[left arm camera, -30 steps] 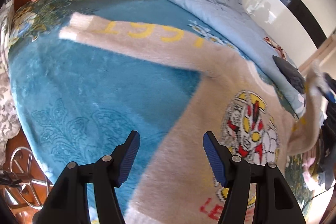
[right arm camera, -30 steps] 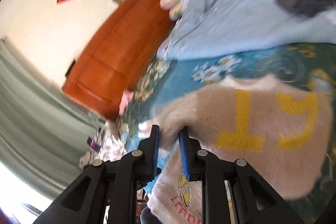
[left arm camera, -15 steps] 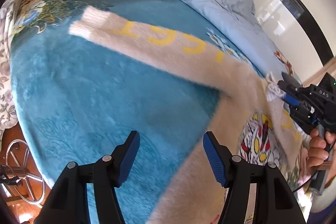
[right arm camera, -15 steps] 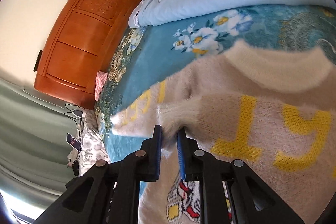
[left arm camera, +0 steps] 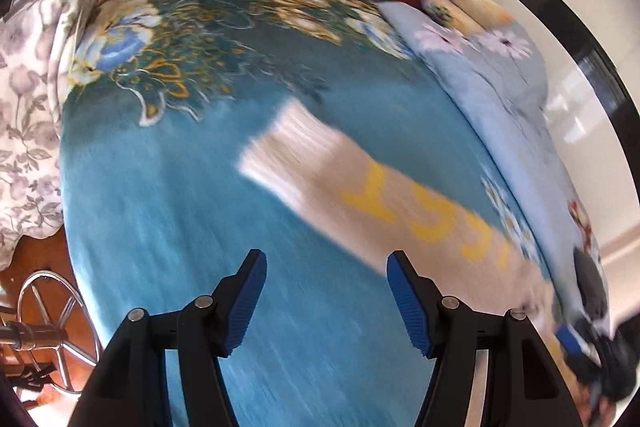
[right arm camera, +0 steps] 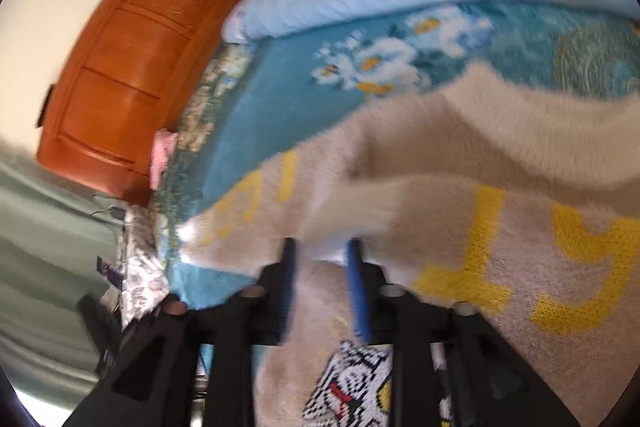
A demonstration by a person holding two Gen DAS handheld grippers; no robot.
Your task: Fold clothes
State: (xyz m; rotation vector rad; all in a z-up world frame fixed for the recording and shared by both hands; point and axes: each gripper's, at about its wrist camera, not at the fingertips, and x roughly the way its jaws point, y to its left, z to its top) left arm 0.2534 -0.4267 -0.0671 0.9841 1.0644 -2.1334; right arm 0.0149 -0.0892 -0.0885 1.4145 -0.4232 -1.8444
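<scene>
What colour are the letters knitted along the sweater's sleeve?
Yellow, on the beige sleeve; the left wrist view shows it best.

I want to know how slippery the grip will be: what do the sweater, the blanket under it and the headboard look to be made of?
The sweater looks like fuzzy knit, probably wool or acrylic: hairy nap, stitches visible around the yellow letters. The blanket seems plush fleece, with a soft matte pile and printed flowers. The headboard appears to be varnished wood, orange-brown, panelled and slightly glossy.

From my feed: fuzzy knit sweater (right arm camera: 460, 131), plush matt blanket (left arm camera: 160, 227), glossy wood headboard (right arm camera: 132, 39), ribbed blue plastic finger pads (left arm camera: 404, 303).
</scene>
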